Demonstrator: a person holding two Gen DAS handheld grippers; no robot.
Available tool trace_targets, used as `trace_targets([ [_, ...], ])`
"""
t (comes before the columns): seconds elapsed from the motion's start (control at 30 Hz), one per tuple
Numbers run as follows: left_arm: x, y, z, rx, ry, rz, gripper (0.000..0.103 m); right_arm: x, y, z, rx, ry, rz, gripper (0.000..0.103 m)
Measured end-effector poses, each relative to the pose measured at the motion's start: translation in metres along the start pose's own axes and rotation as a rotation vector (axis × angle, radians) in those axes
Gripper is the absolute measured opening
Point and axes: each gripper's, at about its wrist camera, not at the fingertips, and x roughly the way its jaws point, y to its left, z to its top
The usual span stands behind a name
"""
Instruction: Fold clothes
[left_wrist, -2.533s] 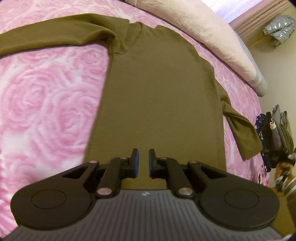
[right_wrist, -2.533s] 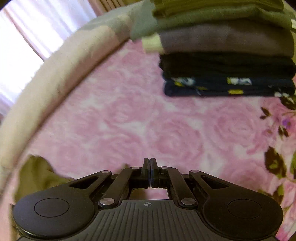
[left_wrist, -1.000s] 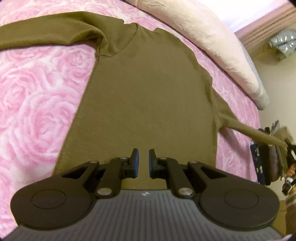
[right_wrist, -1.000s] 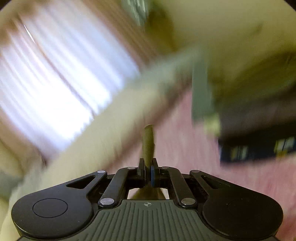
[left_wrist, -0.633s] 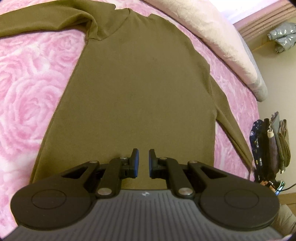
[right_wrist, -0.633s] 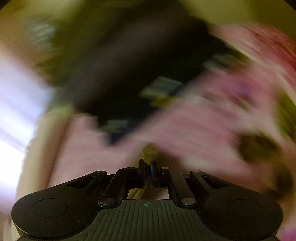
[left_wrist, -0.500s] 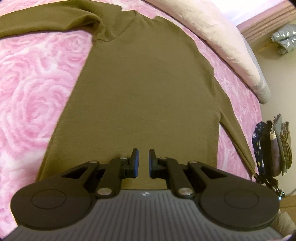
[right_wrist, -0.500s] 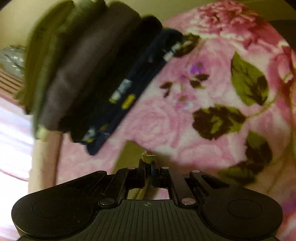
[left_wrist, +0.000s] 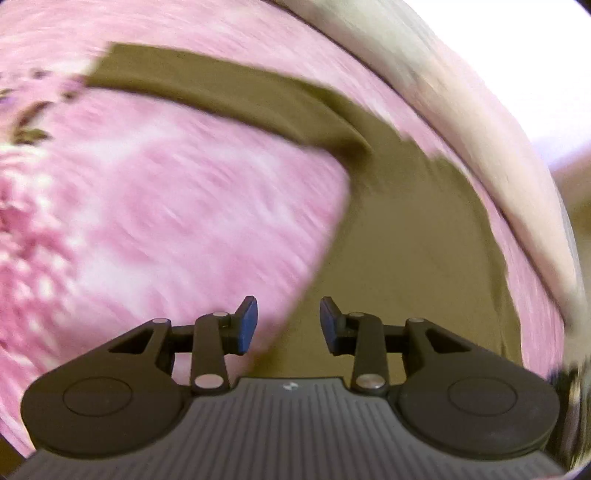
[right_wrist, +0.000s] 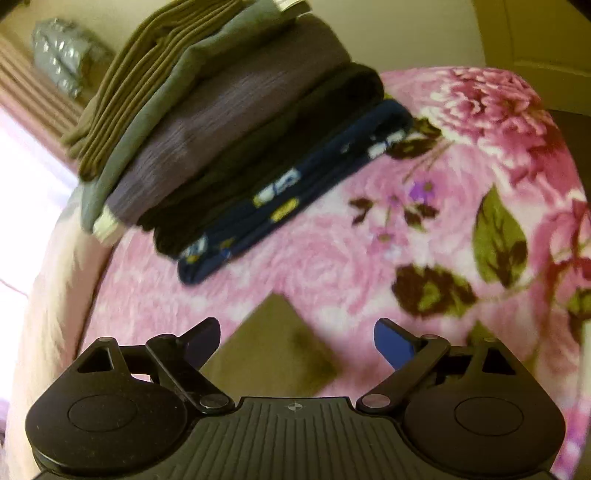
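An olive long-sleeved top (left_wrist: 406, 240) lies flat on the pink rose bedspread (left_wrist: 166, 221); the left wrist view is blurred by motion. One sleeve (left_wrist: 221, 96) stretches up and to the left. My left gripper (left_wrist: 288, 325) hovers over the top's left side edge, its jaws opening, with no cloth pinched between them. In the right wrist view the cuff of the other sleeve (right_wrist: 280, 343) lies flat on the bedspread. My right gripper (right_wrist: 295, 343) stands above that cuff, jaws opening wide, pads off the cloth.
A stack of folded clothes (right_wrist: 229, 125) in olive, grey, mauve, black and navy sits on the bedspread (right_wrist: 332, 258) beyond the cuff. A cream pillow or duvet (left_wrist: 461, 122) runs along the far side of the bed. A silver jacket (right_wrist: 59, 55) hangs by the wall.
My right gripper carried the sleeve end outward, lowered it beside the stack and opened, leaving the cuff flat. My left gripper swung left toward the top's side edge and its jaws widened.
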Motion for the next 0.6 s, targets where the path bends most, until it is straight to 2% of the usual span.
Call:
trace_targets([
  [0.17,-0.004,0.050,0.059,-0.074,-0.166,0.126,0.038,-0.017,0.017,-0.047,-0.014,0.111,0.034,0.093],
  [0.23,0.001,0.073,0.085,-0.128,-0.200,0.159,0.038,-0.022,0.028,-0.068,-0.030,0.136,0.048,0.093],
  [0.43,0.031,0.129,0.146,-0.336,-0.242,0.158,0.037,-0.033,0.074,-0.133,-0.070,0.198,0.052,0.093],
  [0.5,0.046,0.141,0.158,-0.379,-0.222,0.157,0.032,-0.036,0.085,-0.156,-0.070,0.210,0.047,0.093],
  [0.53,0.053,0.146,0.161,-0.386,-0.204,0.162,0.021,-0.038,0.089,-0.168,-0.068,0.217,0.044,0.093],
  [0.57,0.060,0.150,0.165,-0.393,-0.187,0.166,0.004,-0.039,0.094,-0.179,-0.067,0.224,0.042,0.093],
  [0.6,0.063,0.153,0.167,-0.389,-0.185,0.163,0.003,-0.041,0.097,-0.189,-0.066,0.230,0.038,0.093],
])
